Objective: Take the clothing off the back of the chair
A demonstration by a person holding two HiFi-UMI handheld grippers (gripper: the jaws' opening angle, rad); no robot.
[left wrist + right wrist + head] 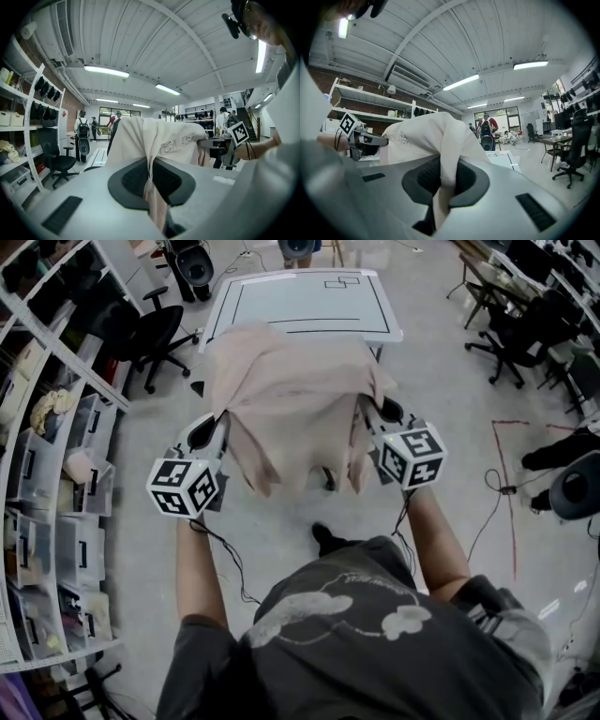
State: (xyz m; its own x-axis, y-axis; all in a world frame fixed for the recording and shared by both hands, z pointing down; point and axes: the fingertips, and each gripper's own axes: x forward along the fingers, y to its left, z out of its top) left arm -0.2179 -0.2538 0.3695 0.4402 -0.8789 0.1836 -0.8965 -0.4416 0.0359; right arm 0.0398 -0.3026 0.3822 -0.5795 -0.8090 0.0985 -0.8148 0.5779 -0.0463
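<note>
Left tongs [150, 164] clamped on beige garment [286, 390], right tongs [440, 180] likewise, shelf bin [97, 501] holding pale bundle [80, 465]

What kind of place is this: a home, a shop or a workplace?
Most likely a workplace, perhaps a lab or workshop. It has open shelving stacked with storage bins, a rolling office chair, and a white table marked with black lines on a bare floor.
</note>
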